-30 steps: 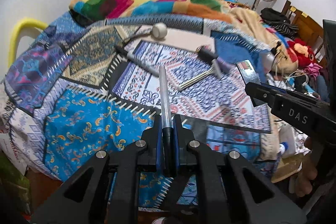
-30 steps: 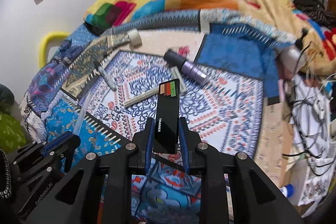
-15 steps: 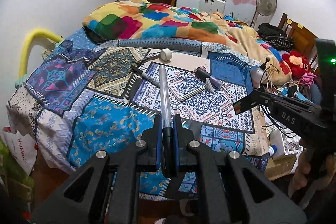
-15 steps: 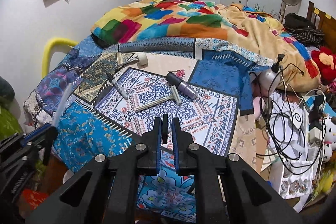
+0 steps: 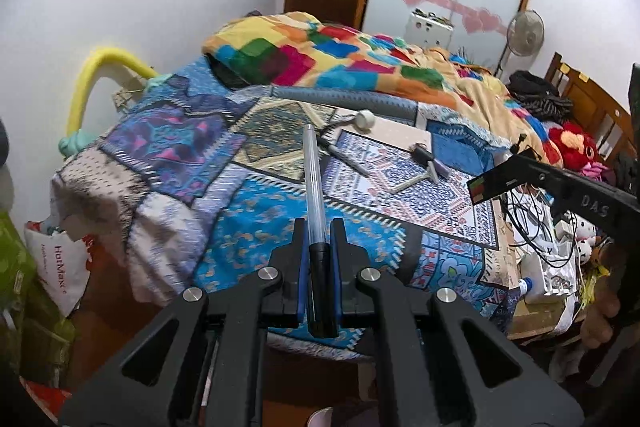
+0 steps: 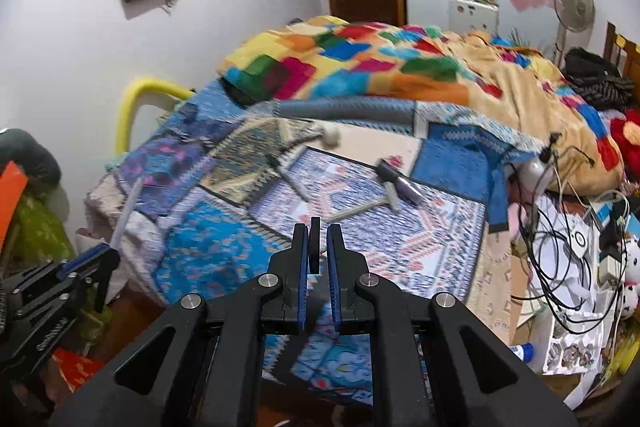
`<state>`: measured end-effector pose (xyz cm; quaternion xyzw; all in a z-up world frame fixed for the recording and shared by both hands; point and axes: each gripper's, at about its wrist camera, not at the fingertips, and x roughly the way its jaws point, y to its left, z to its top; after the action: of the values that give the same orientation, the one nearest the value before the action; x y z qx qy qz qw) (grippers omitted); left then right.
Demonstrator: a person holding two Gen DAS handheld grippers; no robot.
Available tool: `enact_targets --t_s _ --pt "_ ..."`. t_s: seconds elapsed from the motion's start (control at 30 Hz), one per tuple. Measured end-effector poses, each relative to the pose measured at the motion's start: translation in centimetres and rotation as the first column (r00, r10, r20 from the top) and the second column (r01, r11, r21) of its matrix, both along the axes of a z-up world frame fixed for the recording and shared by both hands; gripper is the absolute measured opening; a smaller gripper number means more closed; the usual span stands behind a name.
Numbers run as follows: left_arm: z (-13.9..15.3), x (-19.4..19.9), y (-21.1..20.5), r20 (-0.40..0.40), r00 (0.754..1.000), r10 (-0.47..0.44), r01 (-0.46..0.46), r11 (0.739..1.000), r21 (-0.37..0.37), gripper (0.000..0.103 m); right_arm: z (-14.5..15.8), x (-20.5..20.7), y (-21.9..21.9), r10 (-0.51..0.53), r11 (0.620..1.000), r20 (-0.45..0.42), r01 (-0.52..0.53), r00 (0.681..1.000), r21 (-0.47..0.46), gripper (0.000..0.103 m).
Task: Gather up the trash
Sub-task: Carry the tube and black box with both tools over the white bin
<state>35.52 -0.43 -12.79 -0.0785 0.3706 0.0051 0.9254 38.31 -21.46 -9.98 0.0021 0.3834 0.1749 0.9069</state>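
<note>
Evidently both hands are loaded and lifted clear of the bed [image 5: 248, 227], which fits a carry toward some bin that neither view shows. Starting at the left, a white carrier bag [image 5: 60, 267] and green bags sit on the floor by the bed's corner; one of them may be where rubbish goes, though I cannot tell. The left gripper [image 5: 319, 255] is clamped on a clear pen [image 5: 314, 195], pads pressing the dark cap end so the long barrel sticks straight out ahead, held low on its length, probably because that was the end within reach on the cover. Further right on the patterned cover lie things not yet taken: a marker [image 5: 346, 157] near a small roll of tape [image 5: 365, 119], a pale comb-like stick [image 5: 412, 181] and a dark purple-ended tube [image 5: 430, 159], the last two touching. At the far right of the left view the right gripper [image 6: 318, 251] holds a thin black card [image 5: 490, 185] with coloured patches at its tip; in its own view the card shows edge-on between closed jaws, so little of it shows. Gripping a flat card by its faces keeps it from slipping, I judge. The remaining items look light and loose on soft cloth
</note>
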Motion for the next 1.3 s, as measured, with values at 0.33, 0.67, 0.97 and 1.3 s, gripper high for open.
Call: enact_targets --t_s 0.33,0.67,0.97,1.3 --pt "1.3 -6.1 5.9 0.030 0.997 0.070 -0.071 0.997 0.031 0.009 2.7 -4.3 6.7 0.134 0.991 0.053 -0.134 0.990 -0.004 0.008" --pt "0.4 -11.6 12.2 0.010 0.985 0.174 -0.174 0.985 0.018 0.009 1.8 -8.3 14.1 0.287 0.958 0.027 -0.287 0.958 -0.011 0.008" --pt "-2.6 -14.7 16.5 -0.055 0.971 0.233 -0.233 0.973 0.006 0.009 0.0 -11.1 19.6 0.394 0.919 -0.022 -0.394 0.919 -0.029 0.008" --pt "-8.3 -16.7 18.4 -0.192 0.956 0.222 -0.230 0.973 -0.021 0.009 -5.3 -11.9 24.3 0.443 0.891 -0.187 -0.454 0.877 -0.019 0.009"
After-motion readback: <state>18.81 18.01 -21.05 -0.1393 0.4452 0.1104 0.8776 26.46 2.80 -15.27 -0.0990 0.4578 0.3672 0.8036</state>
